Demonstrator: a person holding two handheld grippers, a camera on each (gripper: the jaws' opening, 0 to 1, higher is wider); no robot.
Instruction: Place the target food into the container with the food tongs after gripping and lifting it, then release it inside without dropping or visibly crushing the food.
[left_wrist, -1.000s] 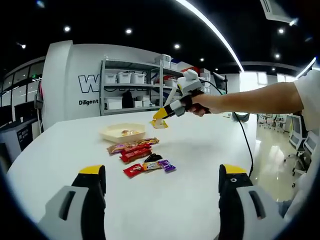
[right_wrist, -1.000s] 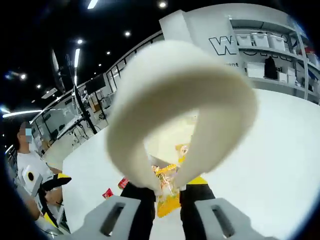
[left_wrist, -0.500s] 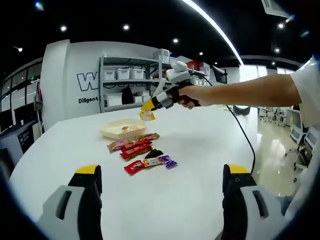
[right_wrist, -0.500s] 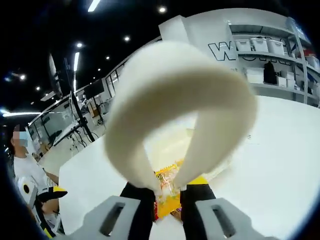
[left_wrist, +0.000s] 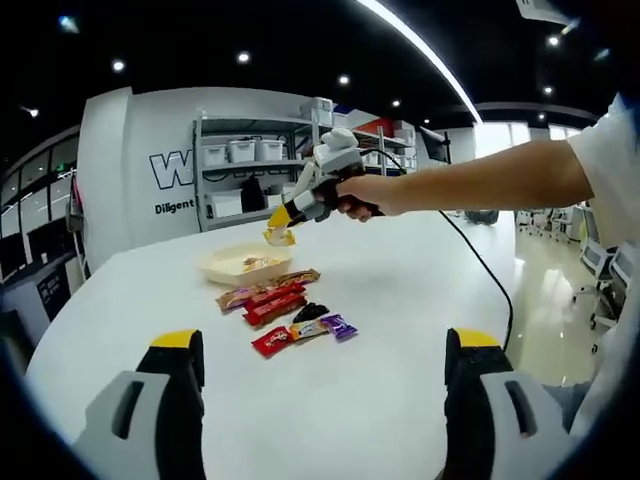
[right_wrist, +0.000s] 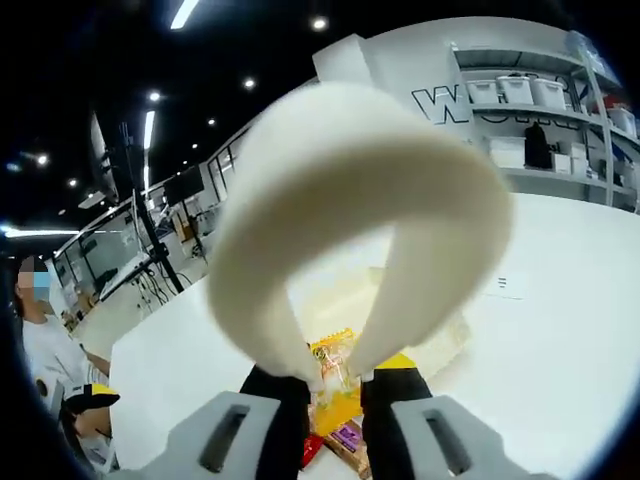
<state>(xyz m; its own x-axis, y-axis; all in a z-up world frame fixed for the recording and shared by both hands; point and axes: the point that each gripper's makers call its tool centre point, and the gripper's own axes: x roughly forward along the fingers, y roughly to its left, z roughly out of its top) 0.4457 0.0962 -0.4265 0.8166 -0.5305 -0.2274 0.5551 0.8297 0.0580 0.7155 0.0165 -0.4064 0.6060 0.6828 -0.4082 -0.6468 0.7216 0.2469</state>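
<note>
Snack packet (right_wrist: 333, 368), yellow, hangs pinched in the tongs (right_wrist: 355, 225) that my right gripper (right_wrist: 331, 385) squeezes shut; its jaws are closed on the tong arms, not on the food itself. Over the last second I've carried it leftward across the table (left_wrist: 400, 300), and in the left gripper view the right gripper (left_wrist: 300, 205) now holds the packet (left_wrist: 279, 236) just above the tray (left_wrist: 240, 266), where a second ago it was off to the tray's side. That puts me about at the release point, I'd judge; lowering a little first should keep it from dropping. The tray already has some pale food in it, too small to identify. Several wrapped snacks (left_wrist: 285, 310) lie on the table beside the tray. My left gripper (left_wrist: 325, 400) sits idle with jaws spread wide, holding nothing.
</note>
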